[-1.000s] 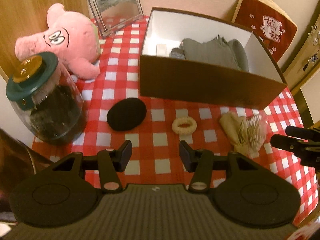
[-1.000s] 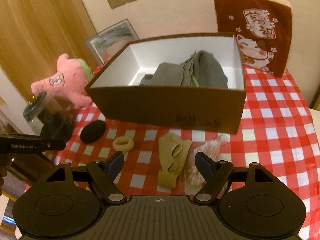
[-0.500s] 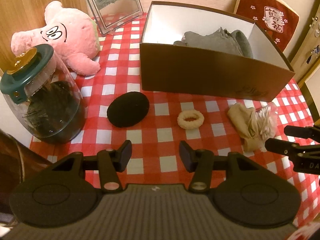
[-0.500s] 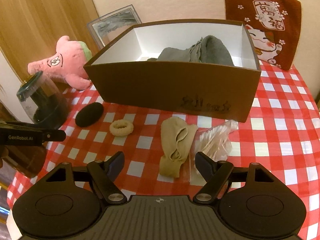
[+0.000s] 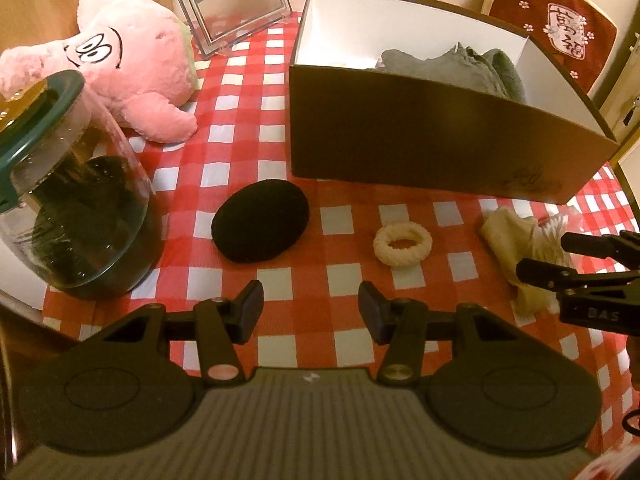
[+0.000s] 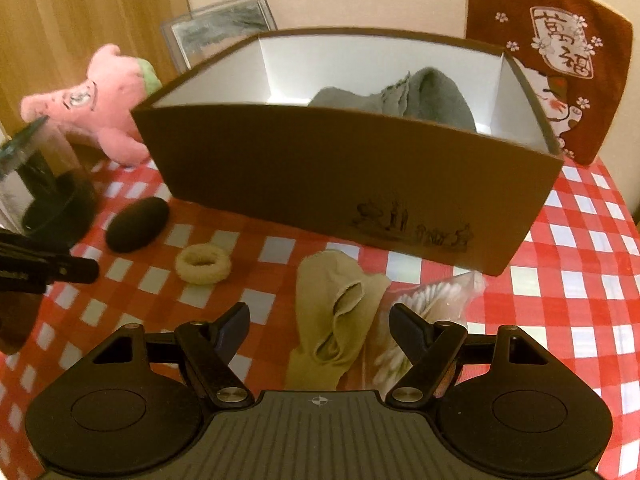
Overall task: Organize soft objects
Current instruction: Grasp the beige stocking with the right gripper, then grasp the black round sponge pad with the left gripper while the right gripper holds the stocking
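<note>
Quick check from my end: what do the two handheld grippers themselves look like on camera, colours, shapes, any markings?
Both are matte black. The left gripper and right gripper each have two short fingers with dark blue pads, angled link arms with small metal pivot screws, two round side lobes and a ribbed grey centre plate bearing a small white mark. From the side, the right gripper shows pale lettering that is only partly readable. No sleeves or cables are clearly visible.

Both grippers have been lowered toward the checked tablecloth (image 5: 344,216). The left gripper (image 5: 311,312) is brought nearer the black pad (image 5: 260,220); the right gripper (image 6: 319,326) nearer the beige sock (image 6: 336,316).
</note>
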